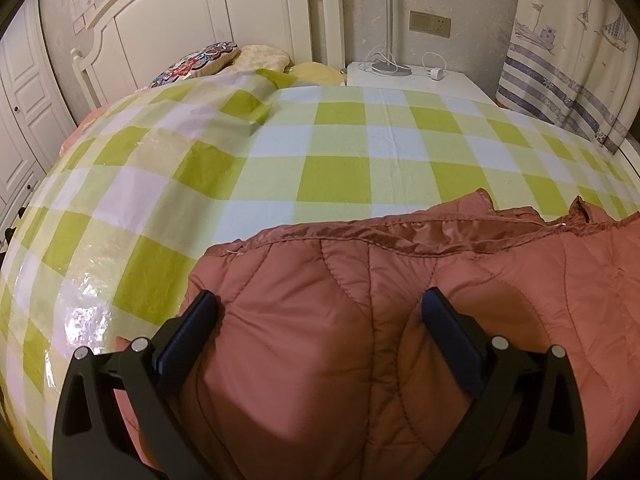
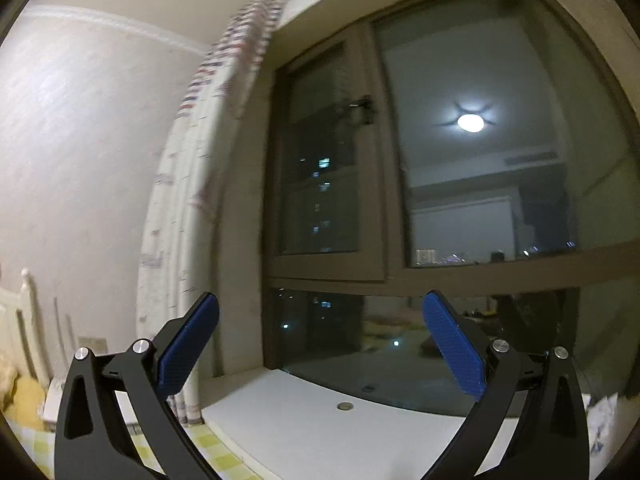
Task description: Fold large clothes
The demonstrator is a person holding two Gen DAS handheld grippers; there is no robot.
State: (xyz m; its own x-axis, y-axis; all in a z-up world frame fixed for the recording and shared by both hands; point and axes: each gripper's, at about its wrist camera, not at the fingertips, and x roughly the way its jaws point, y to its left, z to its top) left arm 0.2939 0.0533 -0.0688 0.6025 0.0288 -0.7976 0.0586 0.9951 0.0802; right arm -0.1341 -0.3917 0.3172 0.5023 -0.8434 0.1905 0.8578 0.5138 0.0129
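One quilted jacket (image 1: 360,320) between left jaws.

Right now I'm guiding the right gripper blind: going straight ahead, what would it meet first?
The right gripper, open and empty, points at the window above the white sill; nothing shows between them, though depth is unclear.

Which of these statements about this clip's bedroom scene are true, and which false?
1. The rust-red quilted jacket lies on the green-and-white checked bedcover. True.
2. The left gripper is shut. False: its fingers stand apart, straddling a bulge of jacket.
3. The right gripper faces the dark window. True.
4. The right gripper holds the jacket. False: it is open and empty.
5. A white bedside table stands beyond the bed. True.
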